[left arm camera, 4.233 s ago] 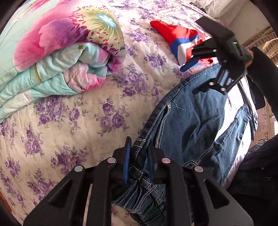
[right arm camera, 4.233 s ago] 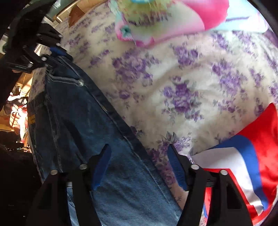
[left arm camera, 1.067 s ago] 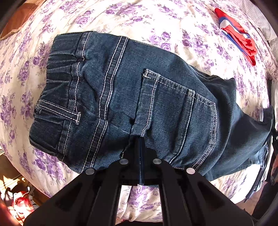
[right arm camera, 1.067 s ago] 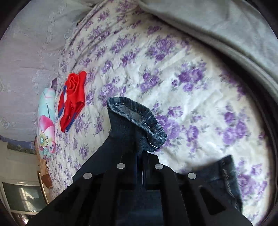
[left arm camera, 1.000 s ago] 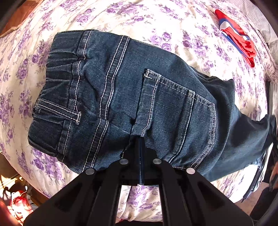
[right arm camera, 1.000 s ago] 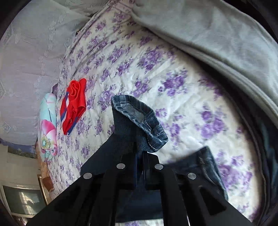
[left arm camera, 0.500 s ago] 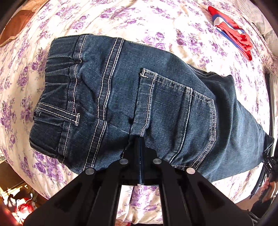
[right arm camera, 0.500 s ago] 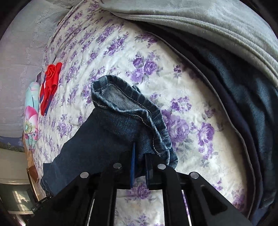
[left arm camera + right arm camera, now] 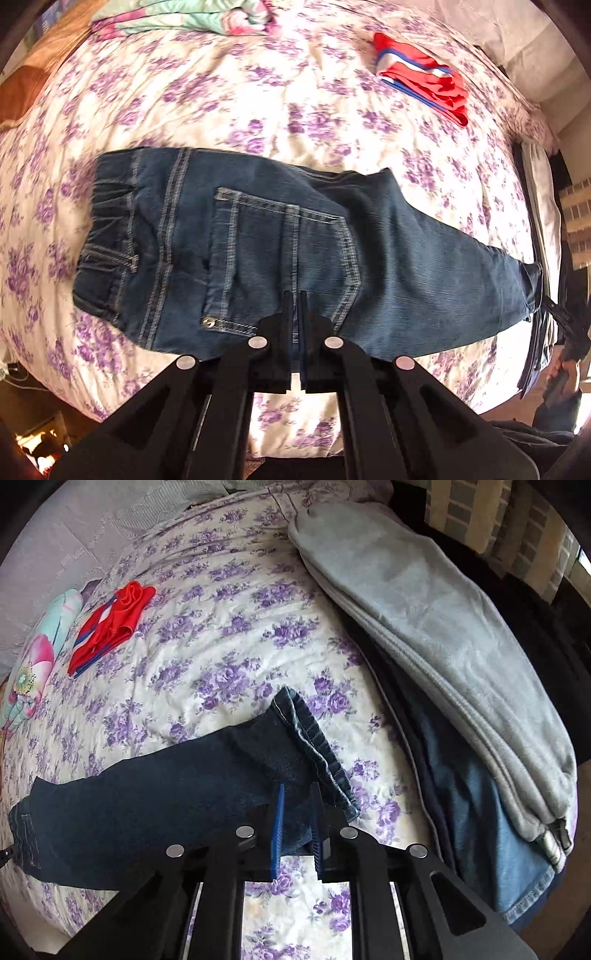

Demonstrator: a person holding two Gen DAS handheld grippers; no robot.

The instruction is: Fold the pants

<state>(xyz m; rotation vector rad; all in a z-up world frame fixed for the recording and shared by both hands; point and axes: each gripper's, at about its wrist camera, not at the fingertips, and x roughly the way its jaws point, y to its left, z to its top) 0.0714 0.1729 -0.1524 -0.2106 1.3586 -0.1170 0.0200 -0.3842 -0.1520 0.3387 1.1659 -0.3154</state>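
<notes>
Purple-flowered bedding covers the bed that serves as the work surface, and the pants lie flat on it near the front edge, already doubled lengthwise with one leg over the other, back pocket uppermost, waistband toward the left of the left wrist view and hems toward the right. Left gripper: jaws are brought together on the near edge of the denim just below the pocket; whether cloth is actually pinched between them cannot be told from this view. Right gripper: jaws stand slightly apart with the leg fabric near the hem between the blue pads; the hold looks loose or only partly closed rather than firm. Step in hand, as judged: the lengthwise fold is laid out and straightened, and the crosswise fold has not been made. The next move likely calls for a secure grip on both hem layers, then carrying the hem end over toward the waistband while the seat stays flat. No containers appear in either view. Other items present: a folded red garment and a floral quilt farther back on the bed, and a grey blanket over stacked dark clothing along the right side.
</notes>
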